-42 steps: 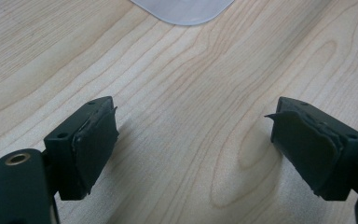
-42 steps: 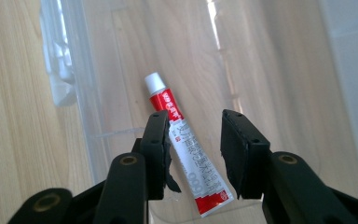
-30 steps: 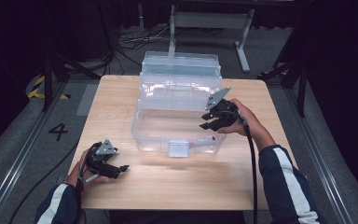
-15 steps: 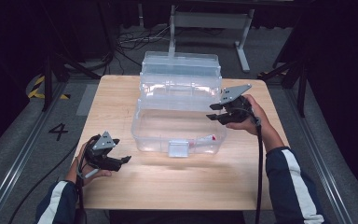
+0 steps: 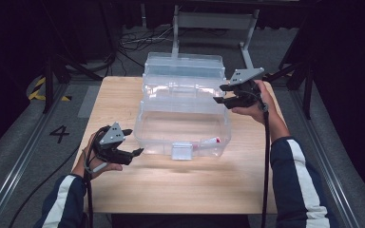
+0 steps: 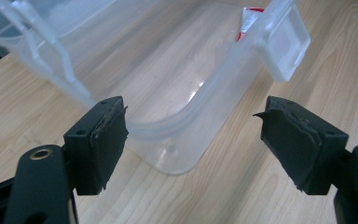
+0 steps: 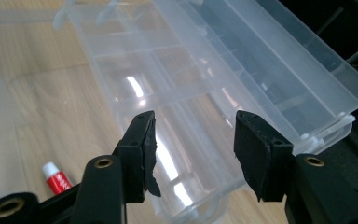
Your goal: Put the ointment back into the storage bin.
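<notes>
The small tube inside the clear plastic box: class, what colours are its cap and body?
The tube has a white cap and red body, clearest in the right gripper view.

Storage box (image 5: 180, 124) sits mid-tabletop (image 5: 180, 190), its tiered trays (image 5: 183, 85) folded out behind the bin; tube (image 5: 210, 141) lies in the bin's front right corner. Left gripper (image 5: 135, 142) near the box's front left corner, right gripper (image 5: 220, 94) over the trays' right end

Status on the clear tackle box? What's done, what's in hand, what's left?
Done: the clear tackle box stands open on the table, trays folded back, a small red-and-white tube in its bottom. In hand: nothing; the left tool and right tool are both open, the right's jaws just opening. Left: unclear, probably further loading or closing the lid.
</notes>
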The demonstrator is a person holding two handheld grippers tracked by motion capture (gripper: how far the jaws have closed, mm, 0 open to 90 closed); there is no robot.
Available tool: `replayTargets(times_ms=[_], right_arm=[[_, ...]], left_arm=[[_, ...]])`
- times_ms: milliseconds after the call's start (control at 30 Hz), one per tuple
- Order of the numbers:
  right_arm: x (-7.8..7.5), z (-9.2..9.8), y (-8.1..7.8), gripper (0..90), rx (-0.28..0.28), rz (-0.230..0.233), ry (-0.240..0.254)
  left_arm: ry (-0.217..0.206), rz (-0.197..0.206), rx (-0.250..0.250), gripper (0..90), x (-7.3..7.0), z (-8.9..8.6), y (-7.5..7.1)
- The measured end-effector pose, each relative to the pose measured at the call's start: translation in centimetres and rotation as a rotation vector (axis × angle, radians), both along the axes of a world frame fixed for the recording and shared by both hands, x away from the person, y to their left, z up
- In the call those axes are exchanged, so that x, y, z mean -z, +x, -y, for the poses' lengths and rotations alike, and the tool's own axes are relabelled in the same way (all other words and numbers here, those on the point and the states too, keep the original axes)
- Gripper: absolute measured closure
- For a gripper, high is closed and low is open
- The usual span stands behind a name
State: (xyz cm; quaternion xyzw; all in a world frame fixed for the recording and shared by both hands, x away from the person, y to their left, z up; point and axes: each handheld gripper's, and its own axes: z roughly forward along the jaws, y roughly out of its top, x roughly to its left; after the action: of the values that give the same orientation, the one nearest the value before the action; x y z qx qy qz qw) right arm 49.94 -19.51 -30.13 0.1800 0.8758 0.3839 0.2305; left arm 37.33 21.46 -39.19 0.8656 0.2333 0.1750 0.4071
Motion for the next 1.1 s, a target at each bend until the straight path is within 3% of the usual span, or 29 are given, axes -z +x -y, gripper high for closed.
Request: replayTargets(times_ms=[67, 233, 300, 600, 867, 1067, 1100], right_arm=[[-0.2, -0.2, 0.6, 49.3, 0.013, 0.004, 0.024], [0.0, -0.9, 2.1, 47.1, 0.037, -0.001, 0.029], [0.0, -1.2, 2.6, 47.2, 0.043, 0.019, 0.03], [0.3, -1.9, 5.4, 45.6, 0.086, -0.042, 0.028], [1.7, -3.1, 6.9, 50.7, 0.08, -0.075, -0.032], [1.5, -3.7, 6.9, 63.3, 0.044, -0.096, 0.002], [1.4, -3.9, 6.8, 63.9, 0.039, -0.094, -0.008]], left_arm=[[0.017, -0.002, 0.016, 22.7, -0.1, 0.5, 0.3], [0.035, -0.026, 0.038, 23.4, 0.2, 1.6, 1.4], [0.042, -0.037, 0.04, 24.0, 0.5, 2.1, 1.8], [0.097, -0.059, 0.087, 32.3, 1.1, 3.5, 3.4], [0.129, -0.091, 0.139, 47.2, 1.7, 4.3, 4.3], [0.183, -0.085, 0.174, 53.6, 2.0, 5.1, 4.5], [0.174, -0.092, 0.179, 55.3, 2.0, 5.1, 4.5]])
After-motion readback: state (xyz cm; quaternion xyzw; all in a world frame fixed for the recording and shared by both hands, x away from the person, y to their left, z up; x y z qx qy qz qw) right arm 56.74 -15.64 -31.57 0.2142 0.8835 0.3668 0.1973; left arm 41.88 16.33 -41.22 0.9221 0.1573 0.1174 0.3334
